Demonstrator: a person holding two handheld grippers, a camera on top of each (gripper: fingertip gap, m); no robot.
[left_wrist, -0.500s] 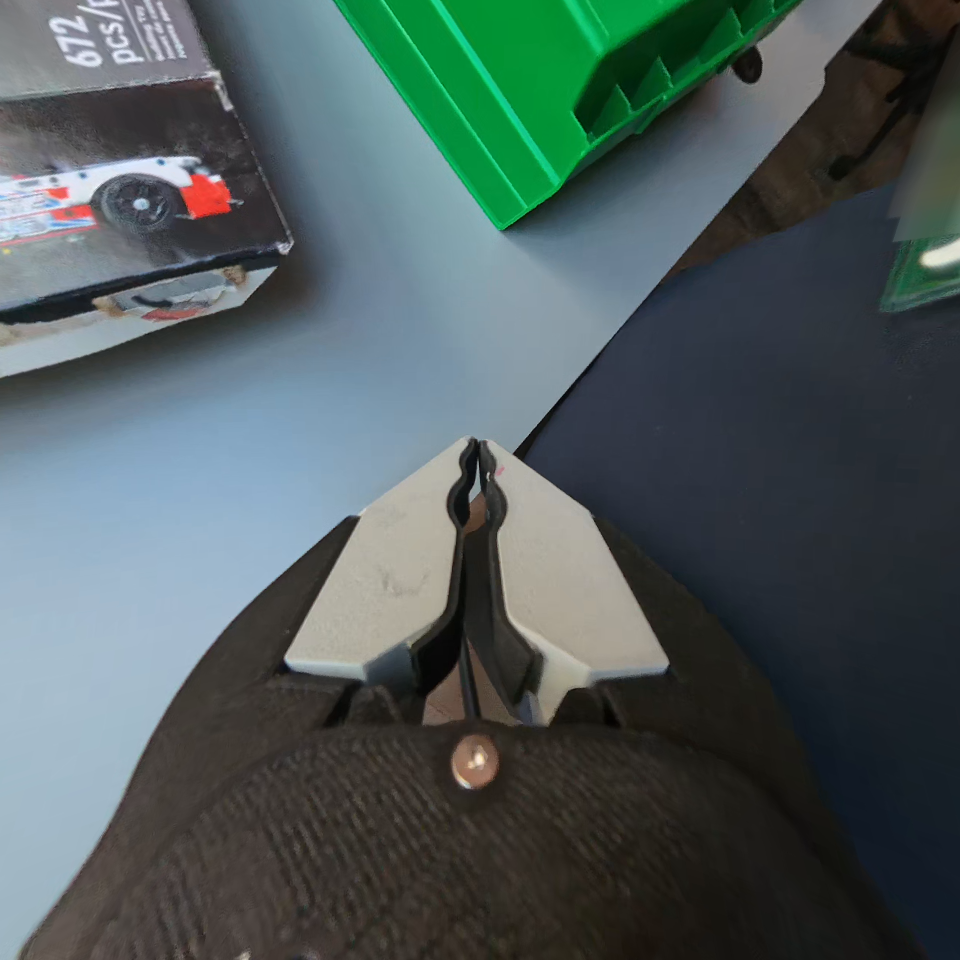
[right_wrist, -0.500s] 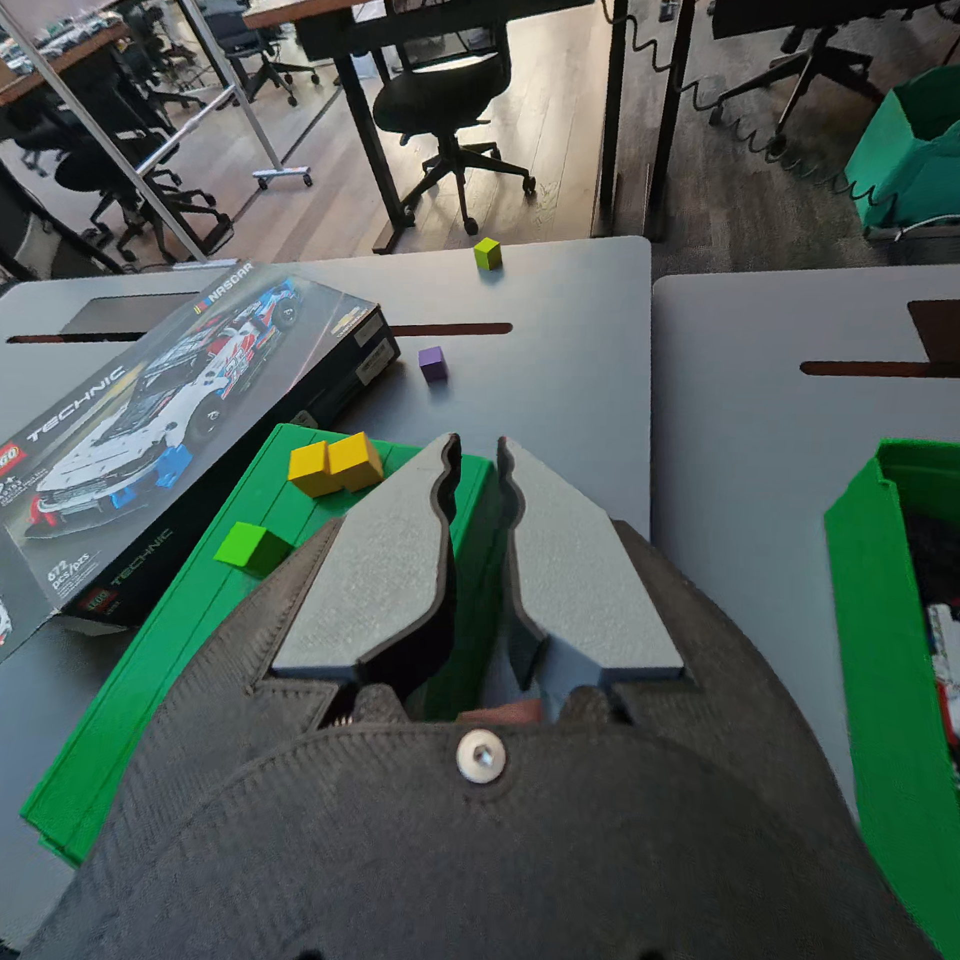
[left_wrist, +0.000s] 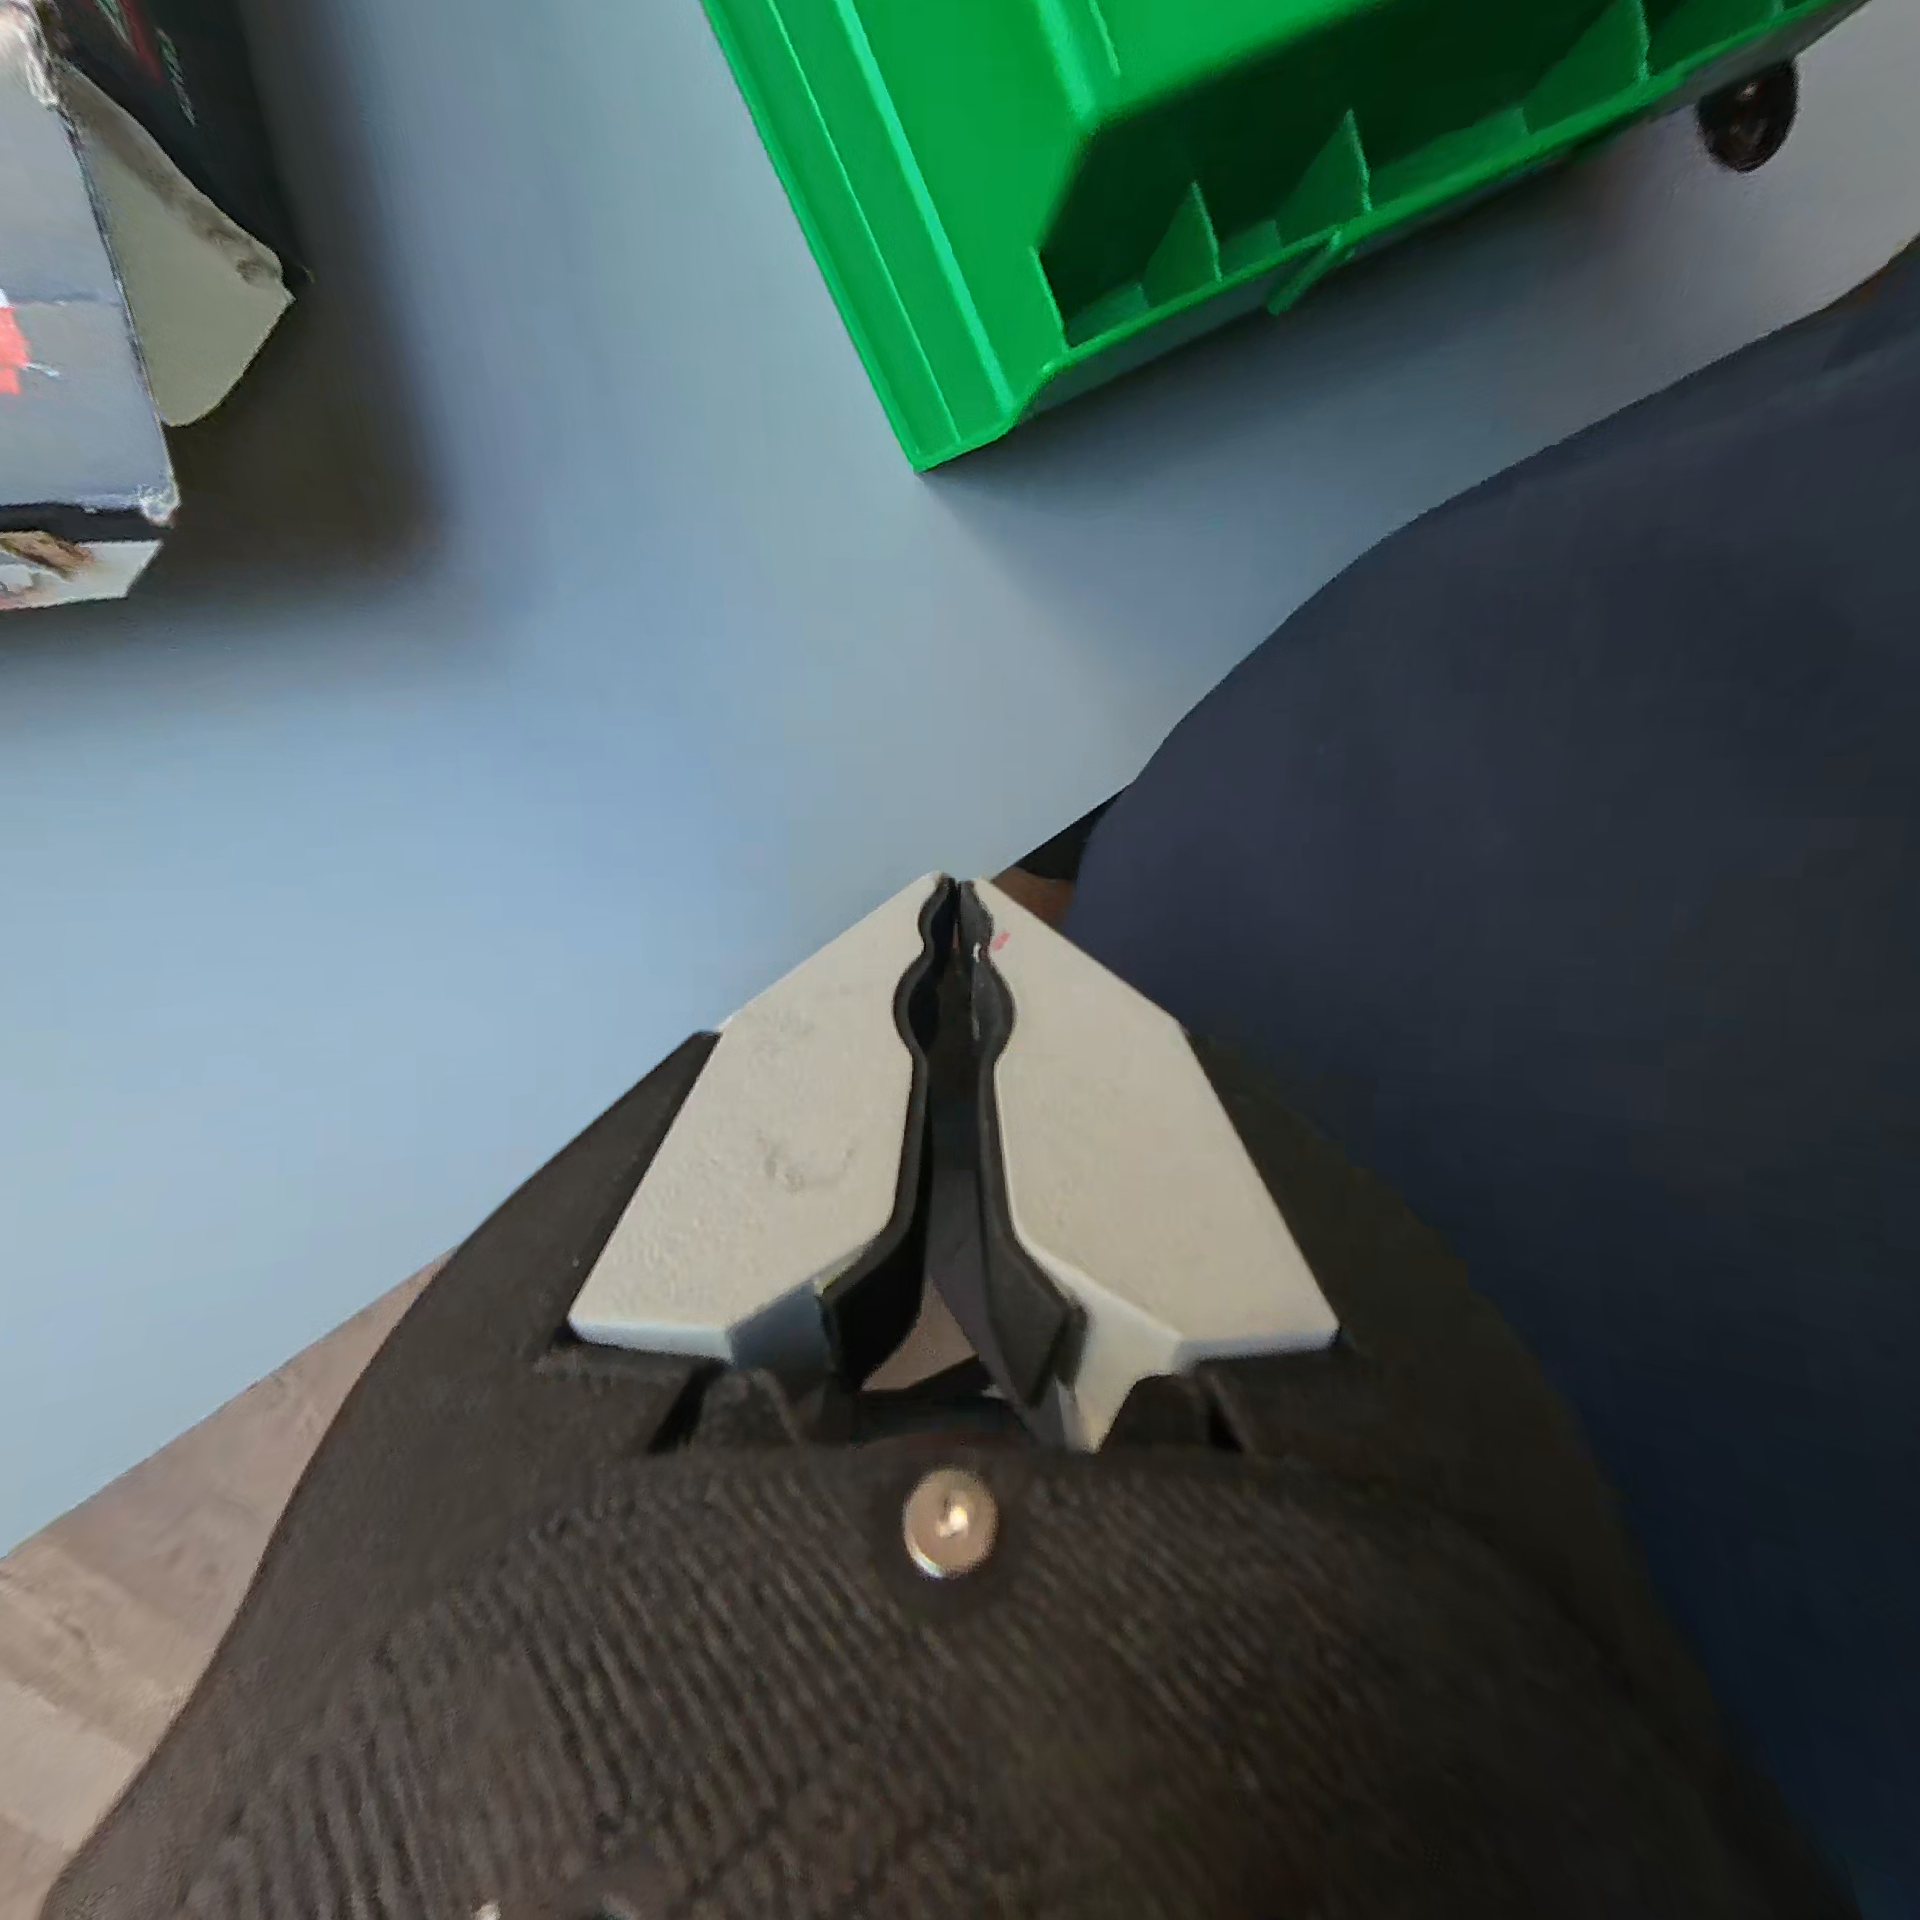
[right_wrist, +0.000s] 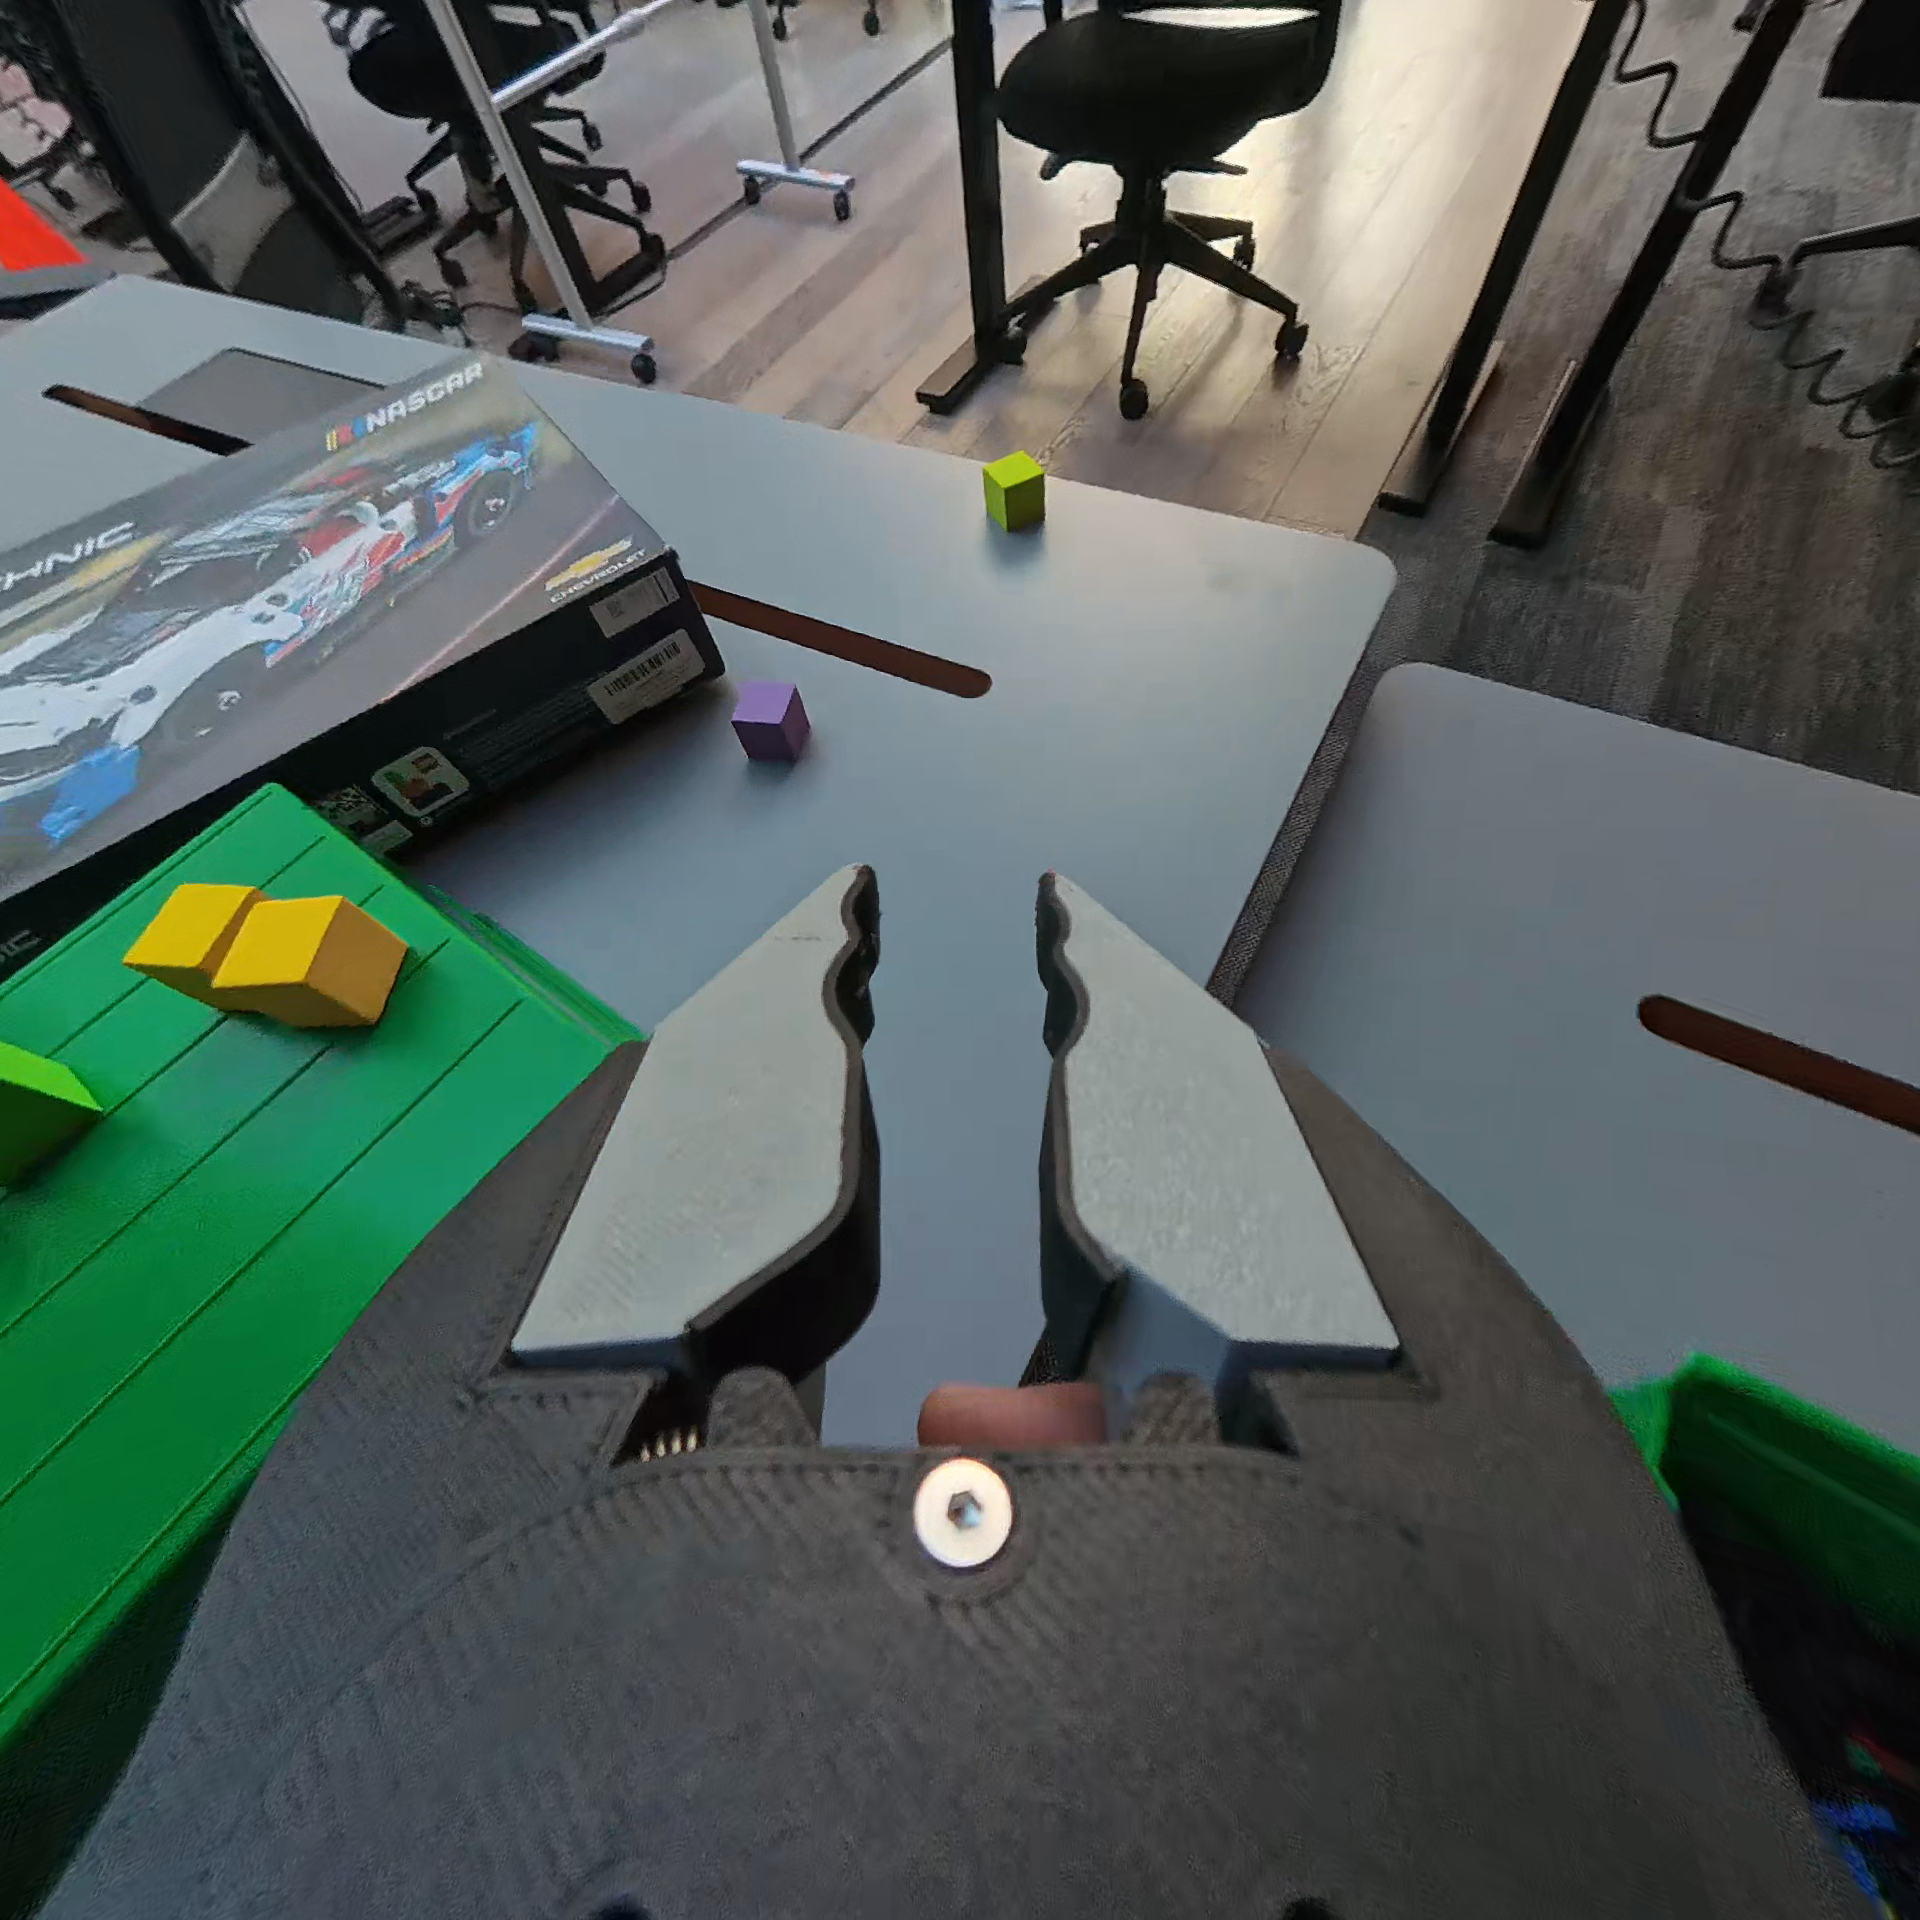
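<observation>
My left gripper (left_wrist: 954, 885) is shut with nothing between its pads, held over the near edge of the grey table (left_wrist: 520, 779), beside dark blue clothing (left_wrist: 1558, 935). My right gripper (right_wrist: 956, 883) is open and empty above the grey table (right_wrist: 1039, 727). A purple cube (right_wrist: 771, 720) lies ahead and slightly left of its fingertips. A lime cube (right_wrist: 1014, 488) sits farther back near the table's far edge. To the left, two yellow cubes (right_wrist: 281, 956) and a green cube (right_wrist: 36, 1107) rest on an overturned green bin (right_wrist: 208, 1195).
A dark toy-car box (right_wrist: 312, 603) lies at the left; its corner shows in the left wrist view (left_wrist: 83, 416). The overturned green bin (left_wrist: 1195, 208) shows there too. A second green bin (right_wrist: 1787, 1475) holds parts at the right. A second table (right_wrist: 1558, 987) adjoins. Office chairs stand beyond. The grippers' ends are close to 50 centimeters from one another. The green cube (right_wrist: 36, 1107) sits 20 centimeters or so from the ends of my right fingers.
My right gripper's jaws have opened wider on nothing and it has moved right, off the green bin, over bare table. My left gripper stayed shut and drew back towards the table's edge.
</observation>
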